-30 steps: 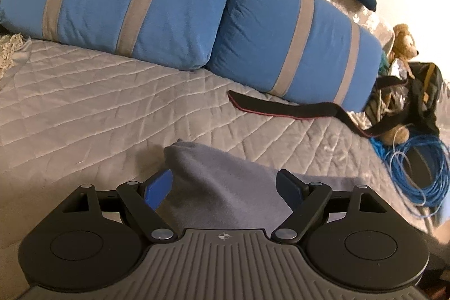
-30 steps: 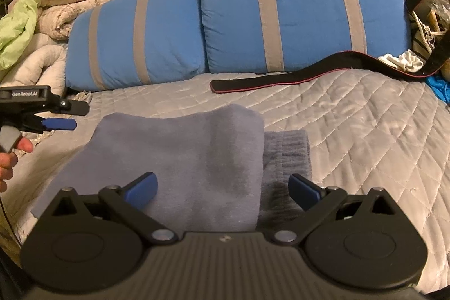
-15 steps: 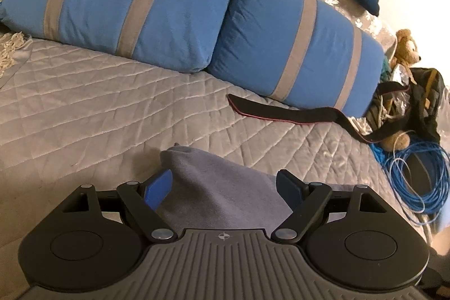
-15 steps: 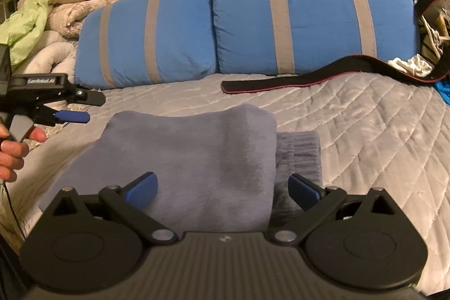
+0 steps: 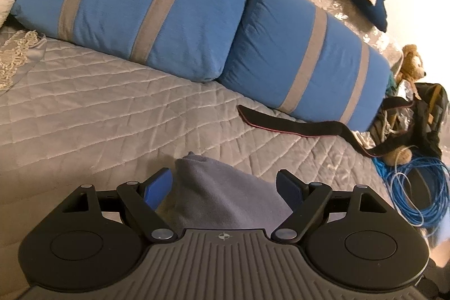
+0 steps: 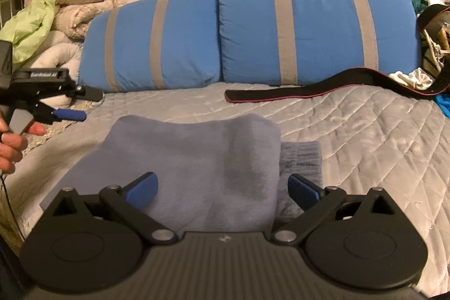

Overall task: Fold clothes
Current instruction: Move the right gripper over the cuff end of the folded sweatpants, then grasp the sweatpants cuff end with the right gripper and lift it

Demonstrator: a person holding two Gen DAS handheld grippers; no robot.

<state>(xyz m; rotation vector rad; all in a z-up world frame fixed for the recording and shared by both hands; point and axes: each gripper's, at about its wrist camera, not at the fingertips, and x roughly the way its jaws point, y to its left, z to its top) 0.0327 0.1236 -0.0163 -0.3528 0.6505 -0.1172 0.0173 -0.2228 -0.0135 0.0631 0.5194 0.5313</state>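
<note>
- Right wrist view: folded grey-blue fleece garment straight ahead of right gripper, spread on grey quilted bedspread.
- Long side crosswise; ribbed cuff poking out by right finger.
- Jaws wide, just been closing slightly, pads off cloth, nothing gripped.
- Left gripper released too, over garment's far-left corner.
- Near edge hidden beneath gripper body.

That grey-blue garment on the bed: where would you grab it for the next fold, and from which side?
Probably the garment's right edge, where the top layer ends beside the ribbed cuff. That edge is free and raised, so the open right gripper, whose jaws have just been closing a little, can come in low from the near side and pinch it.
</note>
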